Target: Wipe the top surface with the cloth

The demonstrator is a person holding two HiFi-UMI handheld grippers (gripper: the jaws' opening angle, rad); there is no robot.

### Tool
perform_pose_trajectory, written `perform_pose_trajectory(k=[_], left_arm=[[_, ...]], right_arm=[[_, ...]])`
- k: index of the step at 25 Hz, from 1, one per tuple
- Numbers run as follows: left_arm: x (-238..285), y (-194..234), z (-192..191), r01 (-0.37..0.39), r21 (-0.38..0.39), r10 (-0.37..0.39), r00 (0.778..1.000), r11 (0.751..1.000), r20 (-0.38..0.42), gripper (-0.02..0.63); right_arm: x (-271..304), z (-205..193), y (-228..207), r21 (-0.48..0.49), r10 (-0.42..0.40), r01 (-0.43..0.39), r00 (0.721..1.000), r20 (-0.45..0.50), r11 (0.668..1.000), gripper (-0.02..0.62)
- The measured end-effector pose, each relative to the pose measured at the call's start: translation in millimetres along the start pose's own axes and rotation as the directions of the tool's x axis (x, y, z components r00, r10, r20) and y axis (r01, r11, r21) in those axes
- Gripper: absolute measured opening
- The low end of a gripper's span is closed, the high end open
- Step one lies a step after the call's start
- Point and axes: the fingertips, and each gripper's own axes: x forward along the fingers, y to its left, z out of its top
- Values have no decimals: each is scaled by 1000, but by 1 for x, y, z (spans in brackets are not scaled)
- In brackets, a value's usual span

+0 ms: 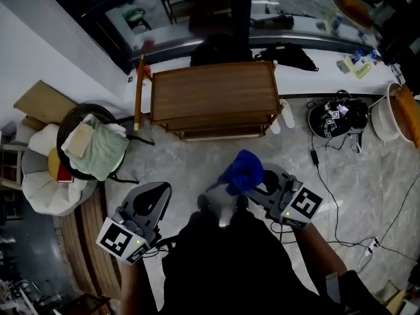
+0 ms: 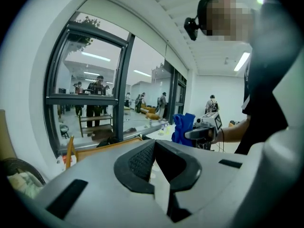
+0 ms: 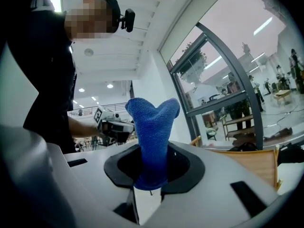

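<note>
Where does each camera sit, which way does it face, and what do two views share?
Head view: on the person's head, facing steeply down at the wooden table; shows both forearms, left claw and right claw.
Left gripper view: on the left claw, facing along its shut, empty jaws toward the window; shows torso and right arm.
Right gripper view: on the right claw, facing along jaws clamped on the blue cloth; shows torso and left arm.
Shared: each gripper view shows the other claw.
</note>
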Motion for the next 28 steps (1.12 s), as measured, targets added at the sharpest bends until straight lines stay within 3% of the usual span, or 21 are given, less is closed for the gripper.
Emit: perform_pose_trajectory(k=[4, 10, 19, 28], left_arm=[[-9, 13, 12, 8, 0, -8, 998, 1000, 62, 11], [-15, 20, 11, 96, -5, -96, 991, 995, 92, 11], [-22, 34, -6, 180, -21, -177, 979, 983, 97, 11], [-16, 45, 1, 211, -6, -209, 971, 977, 113, 11]], right_arm=[[6, 10, 8, -35, -40, 40, 999, 2, 999, 101], [29, 11, 25, -27, -64, 63, 998, -20, 998, 101], [74, 17, 42, -9, -55, 55, 997, -58, 998, 100], [76, 21, 31, -24, -105, 104, 992, -63, 994, 100]])
